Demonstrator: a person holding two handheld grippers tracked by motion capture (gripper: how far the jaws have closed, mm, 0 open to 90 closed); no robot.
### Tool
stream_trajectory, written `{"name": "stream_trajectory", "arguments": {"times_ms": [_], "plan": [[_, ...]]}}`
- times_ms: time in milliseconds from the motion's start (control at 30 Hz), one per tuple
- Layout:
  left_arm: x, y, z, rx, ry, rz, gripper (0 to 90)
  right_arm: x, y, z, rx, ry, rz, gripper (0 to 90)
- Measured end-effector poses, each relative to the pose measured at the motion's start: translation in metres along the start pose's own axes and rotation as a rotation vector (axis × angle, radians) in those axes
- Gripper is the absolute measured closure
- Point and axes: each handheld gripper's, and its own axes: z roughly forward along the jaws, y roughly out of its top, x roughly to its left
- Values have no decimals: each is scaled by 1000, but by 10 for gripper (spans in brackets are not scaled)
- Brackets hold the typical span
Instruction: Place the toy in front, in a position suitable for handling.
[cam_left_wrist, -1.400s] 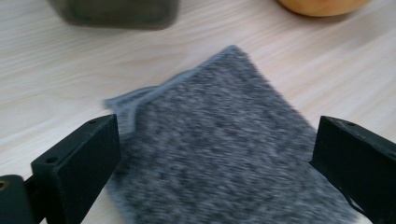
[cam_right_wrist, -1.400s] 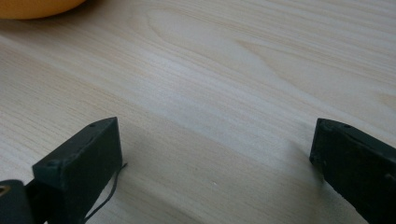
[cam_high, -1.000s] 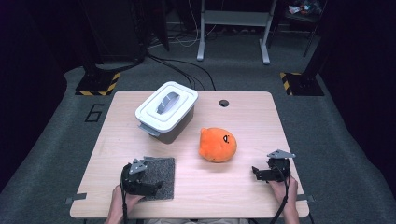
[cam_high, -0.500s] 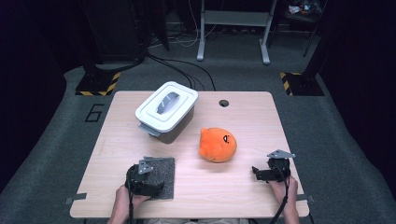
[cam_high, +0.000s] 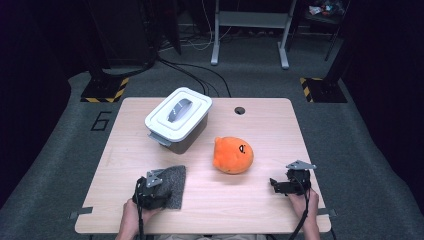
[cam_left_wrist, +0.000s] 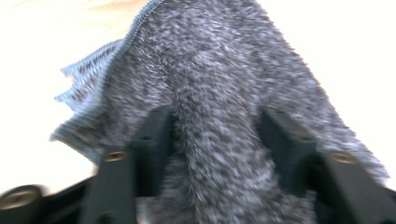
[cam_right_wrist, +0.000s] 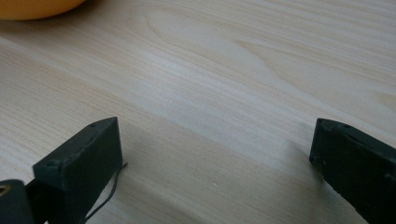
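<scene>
Left gripper (cam_left_wrist: 217, 140) jaws just closing, pinching grey cloth (cam_left_wrist: 210, 84) ridge

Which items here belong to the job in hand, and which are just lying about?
In use:
- grey cloth, a fold bunched between the jaws
- left gripper, jaws just been closing on it

Lying about:
- orange plush toy
- white lidded box
- right gripper, open over bare table

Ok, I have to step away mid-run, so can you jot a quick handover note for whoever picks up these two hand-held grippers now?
Left hand-held gripper: jaws have just been closing, a ridge of the grey cloth pinched up between them at the table's near-left edge.
Right hand-held gripper: open, holding nothing, low over bare wood near the right edge.
Orange plush sits mid-table; lidded white bin behind it, lid on.
Done: cloth gripped.
Left: likely lift the cloth; plush and bin untouched.
</scene>
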Motion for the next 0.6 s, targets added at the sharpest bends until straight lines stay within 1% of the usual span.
{"name": "stream_trajectory", "arguments": {"times_ms": [33, 67, 100, 133, 167, 200, 233, 300, 333, 367, 400, 433, 467, 500, 533, 567, 600], "plan": [[0, 0, 0, -6, -6, -1, 584, 0, 0, 0, 0, 0, 0, 16], [0, 0, 0, -10, -12, 14, 648, 0, 0, 0, 0, 0, 0, 16], [0, 0, 0, -10, -12, 14, 671, 0, 0, 0, 0, 0, 0, 16], [-1, -1, 0, -21, -8, 14, 671, 0, 0, 0, 0, 0, 0, 16], [-1, 0, 0, -14, -16, 35, 702, 0, 0, 0, 0, 0, 0, 16], [-1, 0, 0, -19, -19, 51, 711, 0, 0, 0, 0, 0, 0, 16], [-1, 0, 0, -19, -19, 51, 718, 0, 0, 0, 0, 0, 0, 16], [-2, 0, -1, -22, -15, 84, 722, 0, 0, 0, 0, 0, 0, 16], [-2, -1, -2, -45, -40, 98, 730, 0, 0, 0, -1, 0, 0, 16], [-2, -1, -3, -50, -38, 102, 733, 0, 0, 0, -1, 0, 0, 16], [-3, -2, -4, -60, -48, 107, 733, 0, 0, 0, -1, 0, -1, 16], [-3, -2, -4, -60, -48, 107, 734, 0, 0, 0, -1, 0, -1, 16], [-3, -2, -5, -73, -73, 109, 737, 0, 0, 0, -1, 0, 0, 16], [-4, -2, -6, -74, -84, 108, 737, 0, 0, 0, -1, 0, 0, 16], [-5, -2, -6, -74, -84, 112, 738, 0, 0, 0, -1, 0, 0, 16], [-7, -2, -8, -87, -113, 133, 740, 0, 0, 0, 0, 0, 0, 16], [-9, -1, -9, -79, -124, 139, 740, 0, 0, 0, -1, 0, 0, 16]]}}
